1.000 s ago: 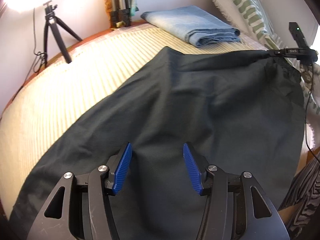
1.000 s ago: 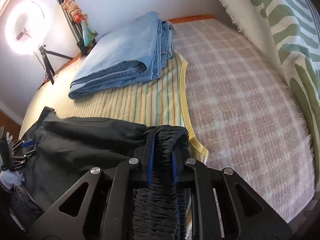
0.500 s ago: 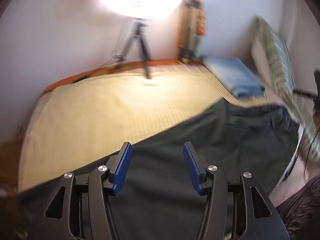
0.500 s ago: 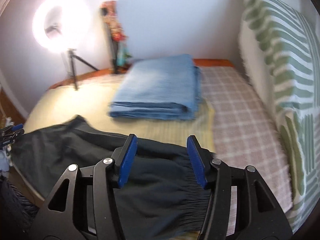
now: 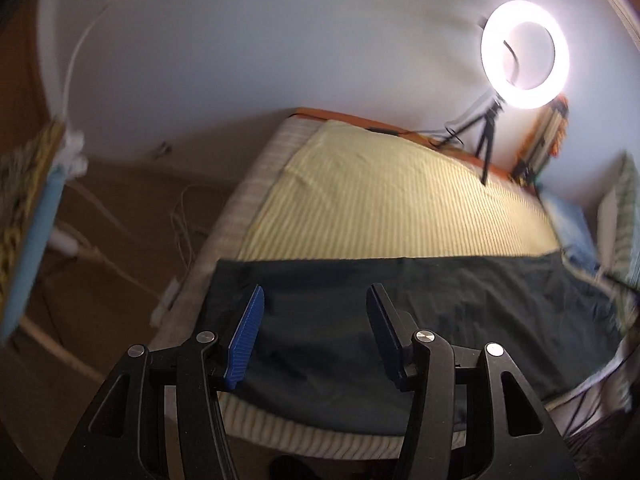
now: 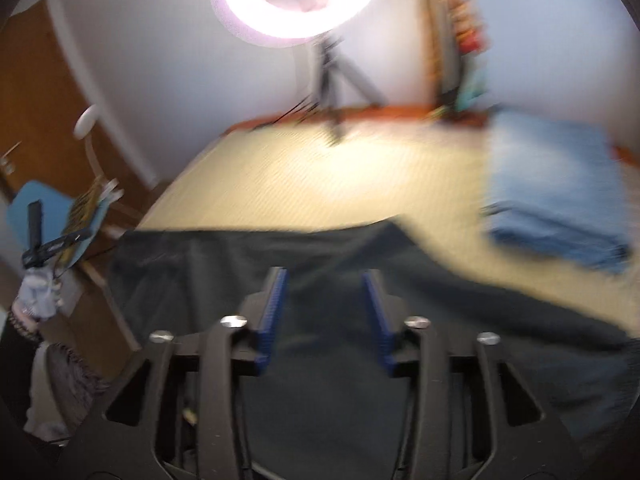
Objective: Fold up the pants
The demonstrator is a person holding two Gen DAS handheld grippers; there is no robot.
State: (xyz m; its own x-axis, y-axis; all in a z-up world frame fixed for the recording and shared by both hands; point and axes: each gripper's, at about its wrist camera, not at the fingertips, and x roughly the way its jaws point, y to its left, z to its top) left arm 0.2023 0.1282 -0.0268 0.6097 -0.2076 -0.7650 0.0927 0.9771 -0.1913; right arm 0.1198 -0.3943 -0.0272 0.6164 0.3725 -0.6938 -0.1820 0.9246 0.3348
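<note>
Both claws are riding empty here: the left claw (image 5: 316,336) is hanging with its blue pads set well apart, nothing between them, looking down over the dark pants (image 5: 420,316). The right claw (image 6: 324,316) is showing a narrower gap, its jaws having just been closing after springing wide, and there is no cloth between its pads either, only the fabric lying below. The pants are stretching lengthwise along the near edge of the bed (image 5: 392,200), flat on the yellow striped cover, one short end sitting at the corner just ahead of the left claw and the rest running off to the right. Further out, a folded blue pair of jeans (image 6: 552,192) is waiting near the far side, and a ring light (image 5: 520,54) is glowing on its tripod by the wall. Judging by the layout, the garment is looking spread and smoothed, and the fold itself is about to start. The next move is calling for each claw to drop onto an edge or end of the pants, pinch a single clean layer, and carry it across without dragging the rest out of line.
</note>
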